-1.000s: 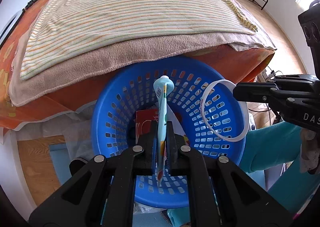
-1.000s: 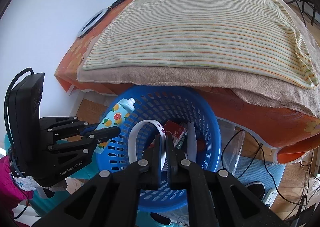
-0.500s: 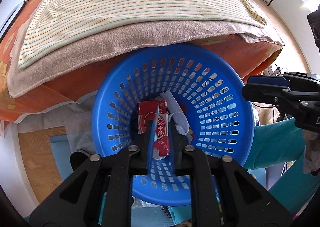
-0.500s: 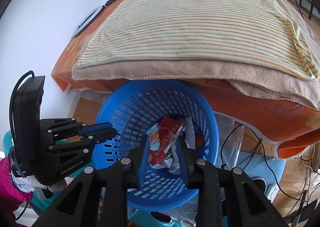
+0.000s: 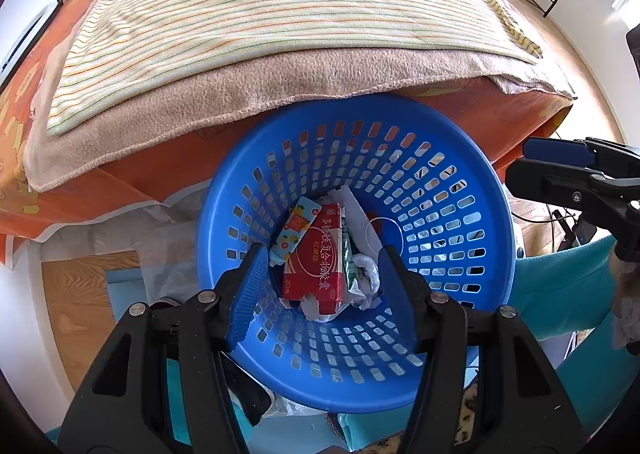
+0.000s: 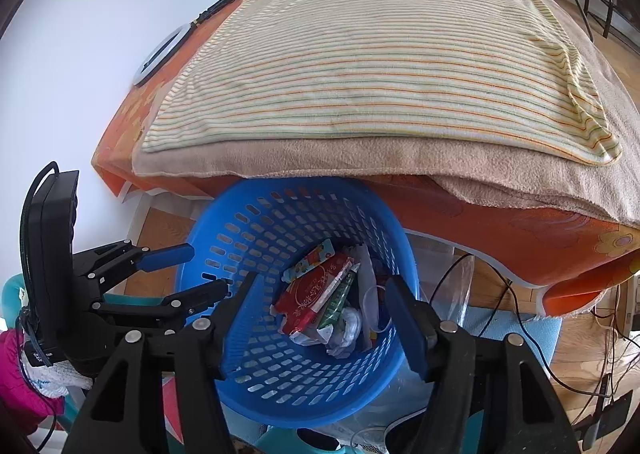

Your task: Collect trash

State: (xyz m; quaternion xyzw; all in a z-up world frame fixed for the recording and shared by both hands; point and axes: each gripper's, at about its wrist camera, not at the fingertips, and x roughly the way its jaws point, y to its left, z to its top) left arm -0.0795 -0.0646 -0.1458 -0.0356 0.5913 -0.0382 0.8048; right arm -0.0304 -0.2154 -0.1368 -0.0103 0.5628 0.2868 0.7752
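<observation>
You are at the dropping step: both grippers hang over the blue basket [image 5: 472,254], pointing steeply down into it, and nothing is between their fingers. The jaws of the left gripper [image 5: 320,286] are opening, and the jaws of the right gripper [image 6: 324,310] are opening too, a little wider. The trash lies at the bottom of the basket: a red carton [image 5: 316,258], a small tube with fruit pattern [image 5: 294,234], a green packet [image 6: 334,304] and crumpled white plastic [image 5: 366,282]. I think the next move asks you to lift both grippers clear of the rim and look for more trash; none shows on the bed from here. The basket stands against an orange bed with a beige blanket [image 6: 320,158] and a striped sheet [image 6: 380,66], on a wooden floor [image 5: 76,294]. Cables [image 6: 500,294] lie on the right.
</observation>
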